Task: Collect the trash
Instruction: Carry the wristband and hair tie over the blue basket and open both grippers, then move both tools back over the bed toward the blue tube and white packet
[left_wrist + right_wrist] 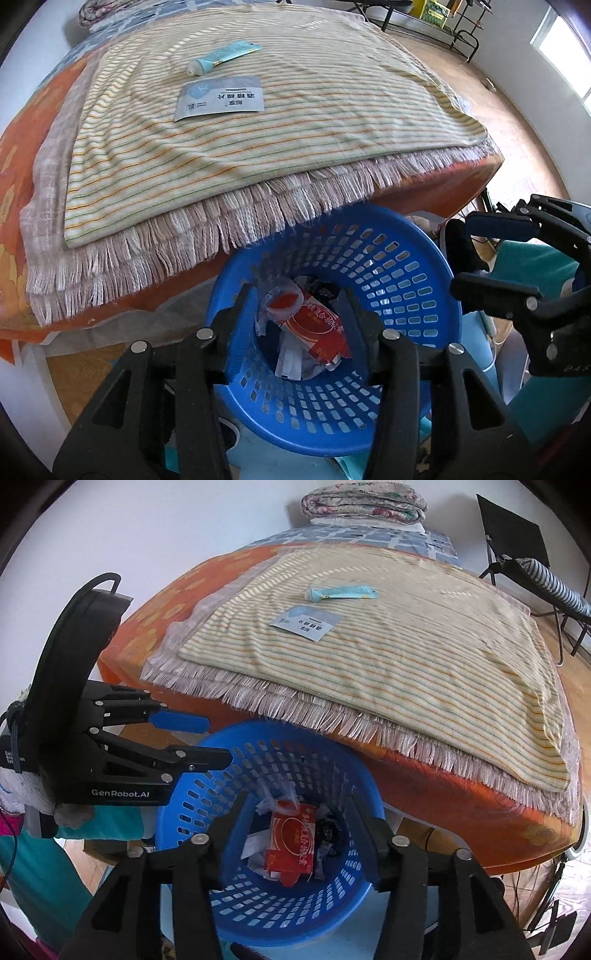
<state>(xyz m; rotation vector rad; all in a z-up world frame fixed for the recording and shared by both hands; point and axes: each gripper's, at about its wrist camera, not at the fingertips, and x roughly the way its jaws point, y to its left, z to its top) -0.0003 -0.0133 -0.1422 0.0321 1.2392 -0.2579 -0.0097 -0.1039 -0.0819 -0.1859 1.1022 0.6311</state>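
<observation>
A blue perforated basket [406,236] [177,812] stands on the floor against the bed's edge. In it lie a red packet [317,325] [291,838], white wrappers and dark scraps. My left gripper [297,299] [212,738] hangs open over the basket's mouth with nothing between its fingers. My right gripper [297,805] [476,254] is also open and empty above the basket, beside the left one. On the striped blanket lie a grey-blue sachet [221,98] [306,622] and, beyond it, a light blue tube [225,57] [343,592].
The striped blanket [258,147] with a fringed edge overhangs the basket, on an orange sheet [443,775]. A folded floral quilt [364,504] sits at the bed's far end. A black folding chair [513,542] stands to the right on the wooden floor.
</observation>
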